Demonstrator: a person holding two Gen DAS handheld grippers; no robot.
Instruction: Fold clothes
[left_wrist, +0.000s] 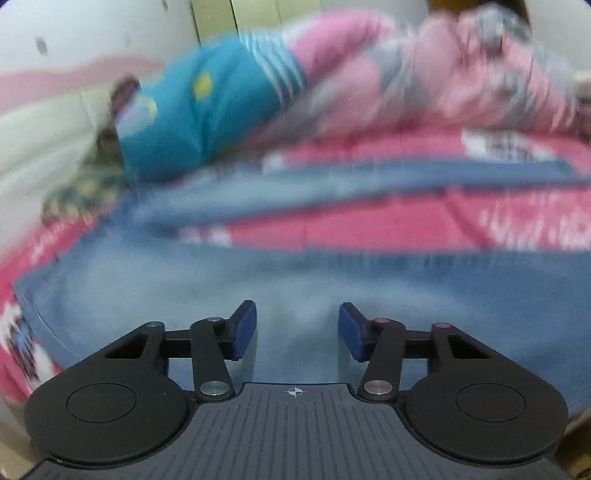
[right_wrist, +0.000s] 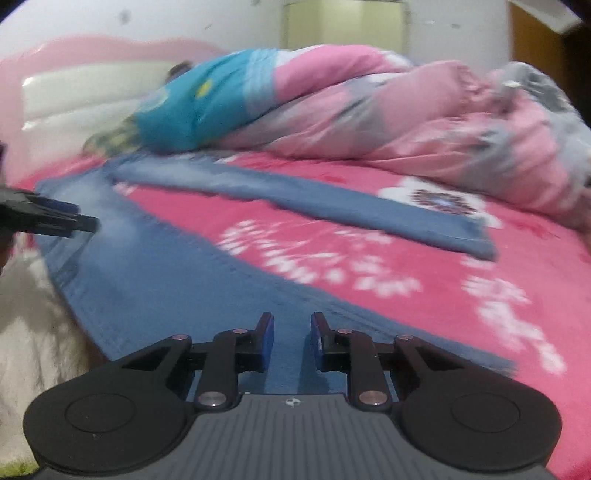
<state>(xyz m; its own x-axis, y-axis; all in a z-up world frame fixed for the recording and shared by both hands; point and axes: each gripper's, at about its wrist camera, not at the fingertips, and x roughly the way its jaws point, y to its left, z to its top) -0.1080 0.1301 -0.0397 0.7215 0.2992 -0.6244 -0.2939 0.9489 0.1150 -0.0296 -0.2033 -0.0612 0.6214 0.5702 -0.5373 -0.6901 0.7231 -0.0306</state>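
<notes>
A pair of blue jeans (right_wrist: 177, 280) lies spread on the pink floral bedsheet (right_wrist: 424, 295), its two legs splayed apart toward the far right. In the left wrist view the jeans (left_wrist: 221, 280) fill the foreground, blurred by motion. My left gripper (left_wrist: 297, 325) hovers open just above the denim with nothing between its blue pads. My right gripper (right_wrist: 291, 334) is open with a narrower gap, low over the near leg of the jeans. The left gripper (right_wrist: 79, 221) also shows at the left edge of the right wrist view, over the waist end.
A crumpled pink and grey quilt (right_wrist: 424, 122) and a teal garment (right_wrist: 199, 107) are heaped at the back of the bed. A pale headboard (right_wrist: 81, 92) stands at the far left. The bed's edge drops off at the left onto a whitish surface (right_wrist: 33, 325).
</notes>
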